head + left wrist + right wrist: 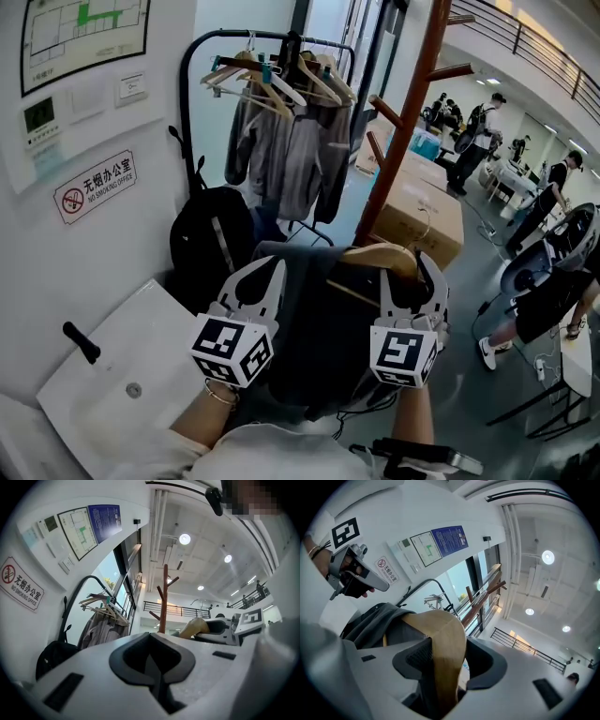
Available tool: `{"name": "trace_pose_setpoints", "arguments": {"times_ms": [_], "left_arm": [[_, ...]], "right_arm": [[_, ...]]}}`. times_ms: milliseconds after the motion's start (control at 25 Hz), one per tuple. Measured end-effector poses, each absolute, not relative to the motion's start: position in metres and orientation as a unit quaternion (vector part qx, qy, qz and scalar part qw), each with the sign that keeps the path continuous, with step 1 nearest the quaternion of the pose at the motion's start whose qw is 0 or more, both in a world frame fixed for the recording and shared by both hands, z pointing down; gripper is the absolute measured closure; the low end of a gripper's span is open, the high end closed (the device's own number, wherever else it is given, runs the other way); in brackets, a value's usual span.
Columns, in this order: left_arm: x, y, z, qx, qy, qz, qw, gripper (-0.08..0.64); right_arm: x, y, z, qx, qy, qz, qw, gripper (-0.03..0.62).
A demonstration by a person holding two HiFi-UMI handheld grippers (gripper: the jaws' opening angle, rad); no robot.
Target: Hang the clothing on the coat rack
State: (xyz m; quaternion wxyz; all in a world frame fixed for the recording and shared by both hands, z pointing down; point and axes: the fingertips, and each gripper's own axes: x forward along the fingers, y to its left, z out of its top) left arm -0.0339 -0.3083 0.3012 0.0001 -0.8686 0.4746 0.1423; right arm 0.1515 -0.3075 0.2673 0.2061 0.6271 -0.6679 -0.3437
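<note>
Right gripper (440, 667) clamps wooden hanger (445, 630); coat rack (405, 122), boxes (422, 214) ahead.

White left tongs (263, 271), white right tongs (411, 268) — black-lined jaws, square-marker cubes (232, 349) (one apiece), thin bracelet (217, 394).

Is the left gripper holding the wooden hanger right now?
No, the left gripper has its jaws together on nothing; the wooden hanger is clamped in the right gripper.

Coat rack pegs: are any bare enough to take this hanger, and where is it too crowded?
On the brown coat rack, between the black rail and the cardboard boxes, the pegs hang bare. The black rail is crowded with hangers and grey garments, a backpack beneath.
</note>
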Motion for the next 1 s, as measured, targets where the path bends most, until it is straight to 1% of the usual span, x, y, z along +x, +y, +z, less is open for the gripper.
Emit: {"name": "trace_pose_setpoints", "arguments": {"times_ms": [440, 760, 1000], "left_arm": [[-0.036, -0.343, 0.297, -0.875, 0.46, 0.154, -0.011, 0.552], [-0.035, -0.341, 0.288, -0.863, 0.483, 0.152, -0.001, 0.552], [-0.027, -0.341, 0.285, -0.859, 0.487, 0.157, -0.008, 0.552]], "right_arm": [[0.146, -0.341, 0.26, 0.624, -0.685, -0.323, 0.193, 0.364], [0.142, -0.355, 0.261, 0.602, -0.7, -0.329, 0.198, 0.364], [0.146, -0.361, 0.254, 0.587, -0.71, -0.328, 0.207, 0.364]]}}
